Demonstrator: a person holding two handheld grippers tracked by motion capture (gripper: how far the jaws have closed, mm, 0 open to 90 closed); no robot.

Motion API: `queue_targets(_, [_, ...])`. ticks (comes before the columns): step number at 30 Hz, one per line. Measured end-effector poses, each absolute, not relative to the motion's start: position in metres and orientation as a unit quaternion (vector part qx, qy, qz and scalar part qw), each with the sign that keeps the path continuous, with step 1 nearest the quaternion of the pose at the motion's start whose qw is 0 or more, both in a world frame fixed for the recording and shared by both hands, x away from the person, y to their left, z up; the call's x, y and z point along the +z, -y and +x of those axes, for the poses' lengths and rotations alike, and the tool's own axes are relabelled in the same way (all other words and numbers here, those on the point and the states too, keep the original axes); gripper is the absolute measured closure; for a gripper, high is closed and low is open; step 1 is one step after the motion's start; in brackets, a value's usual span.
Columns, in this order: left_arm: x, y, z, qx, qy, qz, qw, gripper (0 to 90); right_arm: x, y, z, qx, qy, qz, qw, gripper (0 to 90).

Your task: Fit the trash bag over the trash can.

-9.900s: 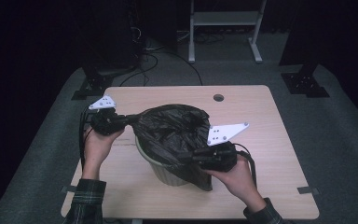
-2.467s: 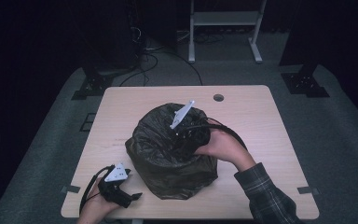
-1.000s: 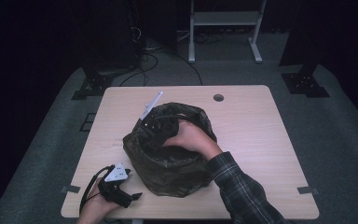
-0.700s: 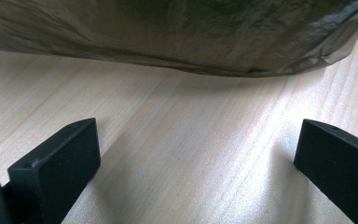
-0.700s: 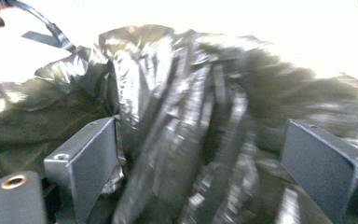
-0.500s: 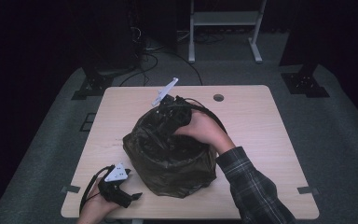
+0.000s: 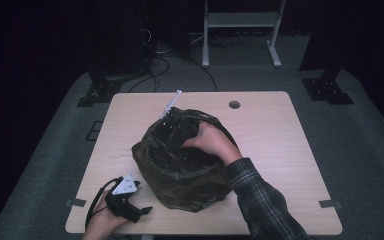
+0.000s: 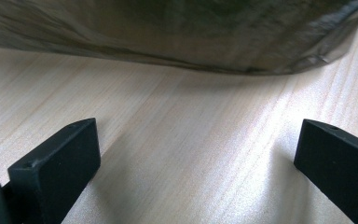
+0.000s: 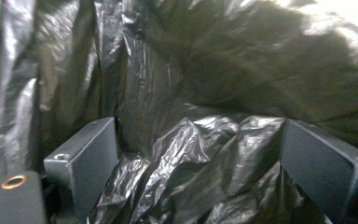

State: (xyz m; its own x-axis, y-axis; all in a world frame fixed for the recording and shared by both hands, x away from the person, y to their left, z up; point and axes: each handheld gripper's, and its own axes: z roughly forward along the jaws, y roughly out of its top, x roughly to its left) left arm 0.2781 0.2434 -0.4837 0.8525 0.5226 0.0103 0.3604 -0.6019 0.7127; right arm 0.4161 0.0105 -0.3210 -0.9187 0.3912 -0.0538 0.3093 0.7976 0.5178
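My left gripper [image 7: 130, 204] sits low at the near left corner of the table [image 7: 290, 150], held in my left hand [image 7: 102, 225], its grey three-cornered plate [image 7: 125, 185] on top and its cable looping off to the left. In the left gripper view its two black jaws stand wide apart with bare pale wood between them — nothing is in the gap, and the bottom edge of the black plastic bag [image 8: 191, 32] lies on the tabletop just ahead of them. My right gripper [image 7: 177, 131] is up at the far rim of that bag [image 7: 180, 172], my right hand [image 7: 212, 142] wrapped around it and the plaid sleeve [image 7: 260, 200] running back toward the near right edge; its grey plate [image 7: 170, 104] tilts up and away toward the far side. In the right gripper view the jaws are spread as well, with crumpled bag film [image 9: 200, 154] bunched between them and more of it rising behind; the film touches or lies against the jaws, but they are not pinched on it. The bag stands near the middle of the table, a little left and toward me, dark and glossy, its mouth gathered around the gripper. A small round hole [image 7: 234, 104] marks the far edge of the tabletop. Beyond the table lies grey carpet [image 7: 360, 130], with dark stand bases and cables on it and the legs of a pale frame [image 7: 240, 30] at the back.
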Motion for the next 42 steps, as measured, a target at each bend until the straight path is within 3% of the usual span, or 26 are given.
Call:
queue_targets(17, [-0.484, -0.243, 0.278, 0.109, -0.249, 0.888, 0.371, 0.0, -0.286, 0.018, 0.398, 0.345, -0.915, 0.189, 0.090, 10.1])
queue_targets(42, [-0.484, -0.243, 0.278, 0.110, -0.249, 0.888, 0.370, 0.0, -0.265, 0.117, 0.348, 0.443, -0.865, 0.200, 0.120, 10.1])
